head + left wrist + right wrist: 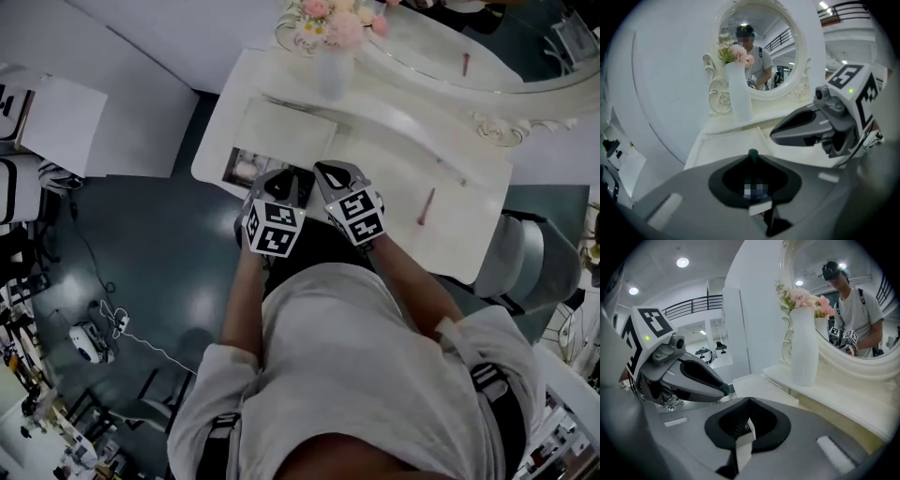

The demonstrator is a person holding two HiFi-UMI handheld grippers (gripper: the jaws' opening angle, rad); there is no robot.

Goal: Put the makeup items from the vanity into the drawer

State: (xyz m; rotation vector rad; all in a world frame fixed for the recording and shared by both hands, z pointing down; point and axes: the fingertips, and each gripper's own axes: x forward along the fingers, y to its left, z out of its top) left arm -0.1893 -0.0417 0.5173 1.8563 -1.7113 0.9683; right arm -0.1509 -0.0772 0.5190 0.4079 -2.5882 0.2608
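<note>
Since your left gripper (pixel 753 161) is clamped on a slim stick (pixel 753 154) whose dark-green tip pokes out past the jaws, and your right gripper (pixel 749 401) is closed tight on nothing, the drop-off looks like the left hand's job. Both grippers sit side by side at the front edge of the vanity (pixel 375 159). The open drawer (pixel 229 169) lies just ahead of and below the left gripper, at the vanity's front left; its contents are too blurred to name. Judgement: a short reach forward and left should put the stick over it. Farther right, a pink pencil (pixel 426 207) lies on the top, its long axis running near to far with a slight tilt; your right hand is nearer. The vase (pixel 333 70) stands at the back, well apart.
</note>
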